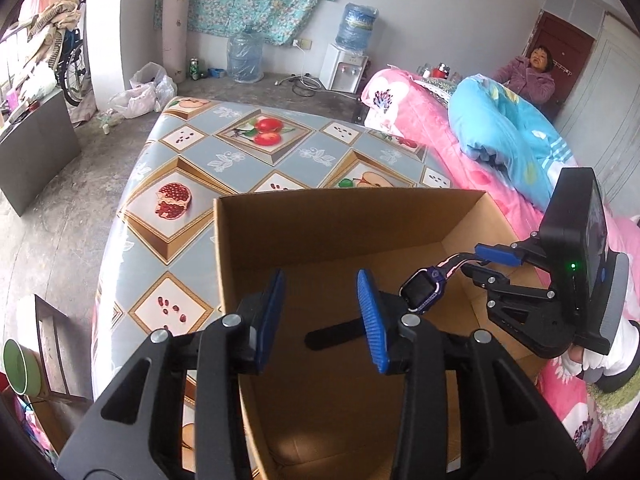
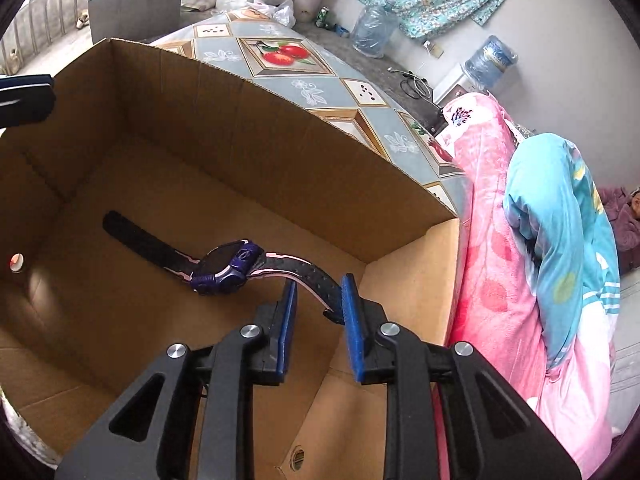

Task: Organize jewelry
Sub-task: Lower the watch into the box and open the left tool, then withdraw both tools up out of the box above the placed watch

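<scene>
Tall box [image 2: 280,152] walls on every side, with most of the floor bare. The watch [image 2: 226,266] lies inside, its strap end sitting loose between the right tongs' [image 2: 318,304] parted pads. Left tongs [image 1: 320,308] hang released above, nothing between them.

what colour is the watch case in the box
Dark purple-blue case around a black screen, on the watch inside the cardboard box; clearest in the right wrist view.
</scene>
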Demonstrator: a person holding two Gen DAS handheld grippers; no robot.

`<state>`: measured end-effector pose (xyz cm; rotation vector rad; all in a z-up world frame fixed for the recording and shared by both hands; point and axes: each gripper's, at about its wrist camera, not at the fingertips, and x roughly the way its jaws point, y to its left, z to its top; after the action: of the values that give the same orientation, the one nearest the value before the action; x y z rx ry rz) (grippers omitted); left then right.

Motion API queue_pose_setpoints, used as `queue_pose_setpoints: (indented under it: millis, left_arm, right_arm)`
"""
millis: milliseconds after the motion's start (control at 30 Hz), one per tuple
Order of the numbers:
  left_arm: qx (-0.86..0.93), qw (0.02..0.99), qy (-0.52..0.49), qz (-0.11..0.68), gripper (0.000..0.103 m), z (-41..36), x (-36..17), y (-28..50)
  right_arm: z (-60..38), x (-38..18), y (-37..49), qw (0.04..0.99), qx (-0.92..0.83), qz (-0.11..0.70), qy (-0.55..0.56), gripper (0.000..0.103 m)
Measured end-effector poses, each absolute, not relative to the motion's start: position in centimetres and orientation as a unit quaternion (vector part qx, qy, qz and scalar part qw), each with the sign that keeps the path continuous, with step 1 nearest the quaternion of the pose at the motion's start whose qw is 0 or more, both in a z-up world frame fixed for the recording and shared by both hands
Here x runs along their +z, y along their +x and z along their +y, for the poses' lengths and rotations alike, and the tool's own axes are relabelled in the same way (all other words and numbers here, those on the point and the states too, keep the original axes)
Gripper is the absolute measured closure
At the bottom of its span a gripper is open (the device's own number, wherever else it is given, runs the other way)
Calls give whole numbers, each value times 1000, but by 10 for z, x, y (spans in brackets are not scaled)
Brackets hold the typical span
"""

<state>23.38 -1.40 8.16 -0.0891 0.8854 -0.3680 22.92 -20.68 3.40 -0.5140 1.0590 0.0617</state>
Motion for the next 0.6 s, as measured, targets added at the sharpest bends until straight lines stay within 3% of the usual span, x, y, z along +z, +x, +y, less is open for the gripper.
queue_pose_setpoints:
  millis: [267,433,600]
  left_arm:
    - [-146,905,-47,396,65,16,89,202]
    - [-135,910,-36,390,65,18,80,188]
    - [-137,904,-29,404,65,14,63,183]
  right_arm:
    - [-226,71,223,841,33,492,-222,80]
    - [-225,58,245,799,120,580,-105,80]
    - [-204,7,263,717,145,672,-118,80]
